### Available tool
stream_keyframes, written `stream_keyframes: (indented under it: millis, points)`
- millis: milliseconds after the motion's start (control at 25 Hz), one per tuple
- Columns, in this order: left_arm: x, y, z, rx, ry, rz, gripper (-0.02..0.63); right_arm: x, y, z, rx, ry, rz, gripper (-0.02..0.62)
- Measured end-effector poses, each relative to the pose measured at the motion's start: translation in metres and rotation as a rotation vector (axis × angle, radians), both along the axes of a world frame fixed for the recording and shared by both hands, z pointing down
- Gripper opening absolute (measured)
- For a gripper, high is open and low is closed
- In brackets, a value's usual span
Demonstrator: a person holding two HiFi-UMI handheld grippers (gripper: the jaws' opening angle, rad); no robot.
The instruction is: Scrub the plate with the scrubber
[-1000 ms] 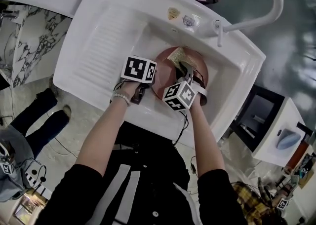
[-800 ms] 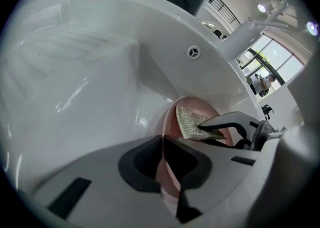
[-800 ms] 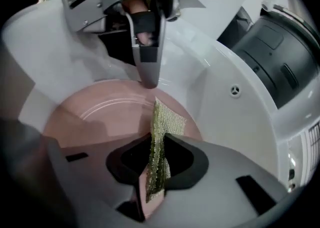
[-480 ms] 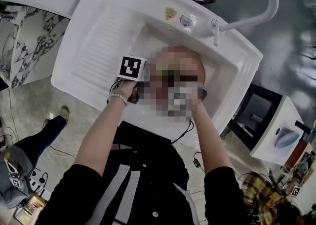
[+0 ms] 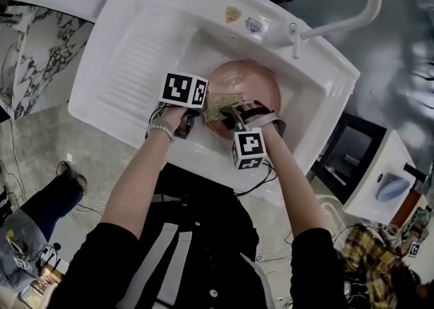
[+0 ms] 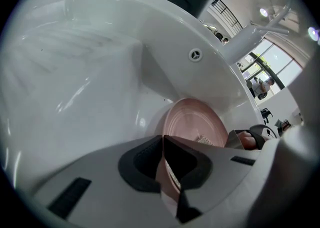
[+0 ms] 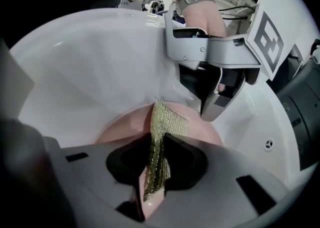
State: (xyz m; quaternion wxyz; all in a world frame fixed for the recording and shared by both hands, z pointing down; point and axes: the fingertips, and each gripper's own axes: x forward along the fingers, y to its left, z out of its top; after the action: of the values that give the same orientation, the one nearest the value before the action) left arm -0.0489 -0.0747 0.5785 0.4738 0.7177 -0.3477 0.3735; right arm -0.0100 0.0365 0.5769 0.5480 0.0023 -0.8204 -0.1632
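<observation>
A pink plate (image 5: 252,83) stands tilted in the white sink's basin (image 5: 203,47). My left gripper (image 5: 205,107) is shut on the plate's left rim; in the left gripper view the rim (image 6: 172,137) runs between the closed jaws of that gripper (image 6: 164,144). My right gripper (image 5: 231,115) is shut on a gold mesh scrubber (image 5: 220,106). In the right gripper view the scrubber (image 7: 161,142) hangs from the jaws of the right gripper (image 7: 156,164) and lies against the plate (image 7: 122,128), close below the left gripper (image 7: 216,103).
A white curved faucet (image 5: 369,4) arches over the sink's back right. A ribbed drainboard (image 5: 132,53) lies left of the basin. An overflow fitting (image 6: 195,54) sits in the basin wall. A bystander's legs (image 5: 47,199) are on the floor at left.
The right gripper has dragged the scrubber from the plate's far edge down across its face to the near left part. The left gripper has kept its hold on the rim.
</observation>
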Motion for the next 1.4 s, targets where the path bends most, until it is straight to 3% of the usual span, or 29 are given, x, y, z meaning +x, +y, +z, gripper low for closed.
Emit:
stream_keyframes:
  millis: [320, 480, 600, 760, 880, 1040, 1400]
  points:
    - [-0.001, 0.000, -0.003, 0.005, -0.008, 0.012, 0.014, 0.012, 0.032, -0.017, -0.173, 0.020, -0.103, 0.075]
    - [0.000, -0.001, 0.001, 0.016, -0.025, 0.025, 0.014, 0.023, 0.042, -0.018, -0.191, 0.064, -0.143, 0.075]
    - [0.001, 0.000, 0.001, 0.012, -0.021, 0.022, 0.014, 0.028, 0.042, -0.028, -0.199, 0.044, -0.102, 0.075]
    - [0.000, 0.000, 0.001, 0.009, -0.018, 0.018, 0.014, 0.035, 0.016, -0.041, -0.080, 0.016, 0.009, 0.075]
    - [0.001, 0.000, 0.001, 0.012, -0.017, 0.018, 0.014, 0.048, -0.026, -0.043, 0.071, 0.006, 0.160, 0.075]
    - [0.000, -0.001, 0.000, 0.018, -0.014, 0.016, 0.014, 0.061, -0.074, -0.044, 0.238, 0.034, 0.270, 0.075]
    - [0.000, -0.002, -0.007, 0.038, -0.010, 0.009, 0.014, 0.065, -0.101, -0.015, 0.289, 0.110, 0.334, 0.075]
